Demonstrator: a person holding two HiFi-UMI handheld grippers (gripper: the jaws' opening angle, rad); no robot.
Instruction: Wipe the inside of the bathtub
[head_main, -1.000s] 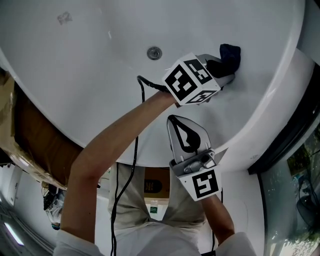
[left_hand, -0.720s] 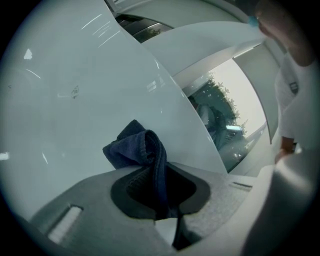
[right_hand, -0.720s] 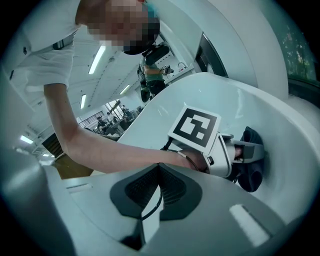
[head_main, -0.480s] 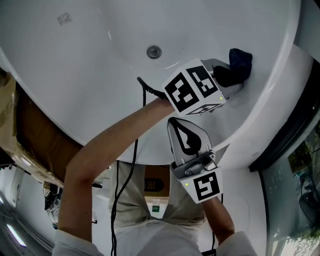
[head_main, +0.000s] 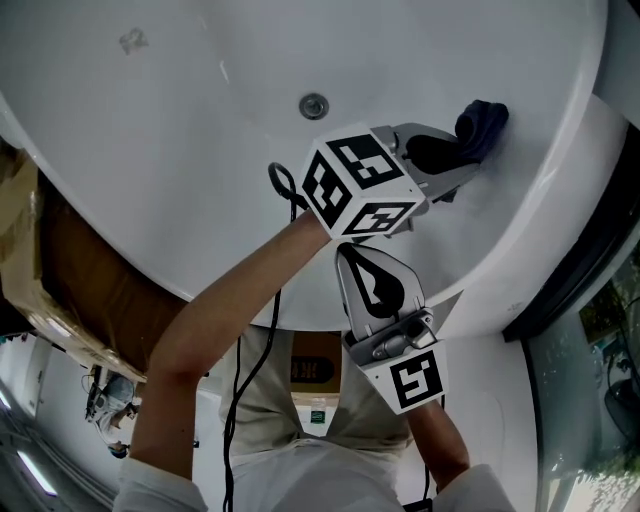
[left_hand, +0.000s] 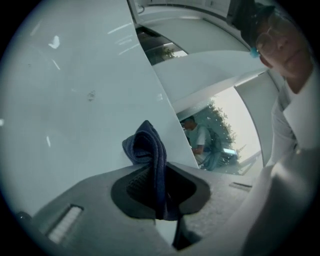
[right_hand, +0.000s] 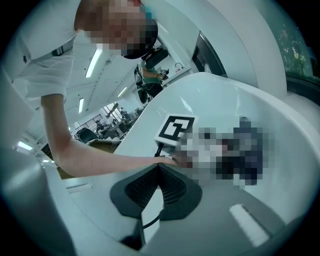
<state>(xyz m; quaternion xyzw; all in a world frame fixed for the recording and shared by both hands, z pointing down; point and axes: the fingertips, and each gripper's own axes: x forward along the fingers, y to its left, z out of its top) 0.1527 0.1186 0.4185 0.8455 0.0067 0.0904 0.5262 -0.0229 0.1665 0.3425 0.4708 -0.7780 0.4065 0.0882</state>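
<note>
A dark blue cloth (head_main: 482, 126) is pressed against the white inner wall of the bathtub (head_main: 180, 120) at the upper right of the head view. My left gripper (head_main: 452, 152) is shut on that cloth; in the left gripper view the cloth (left_hand: 149, 156) sticks up from between the closed jaws against the tub wall (left_hand: 75, 100). My right gripper (head_main: 372, 262) hangs shut and empty over the tub's near rim, below the left one. In the right gripper view its jaws (right_hand: 159, 172) meet with nothing between them.
The tub drain (head_main: 313, 105) sits left of the cloth on the tub floor. A black cable (head_main: 268, 330) trails from the left gripper down past the arm. A cardboard box (head_main: 60, 280) lies outside the tub at left. A dark window frame (head_main: 590, 250) borders the right.
The left gripper with the cloth has moved a little up and to the right along the tub wall, and its marker cube has turned. The right gripper has stayed almost still.
</note>
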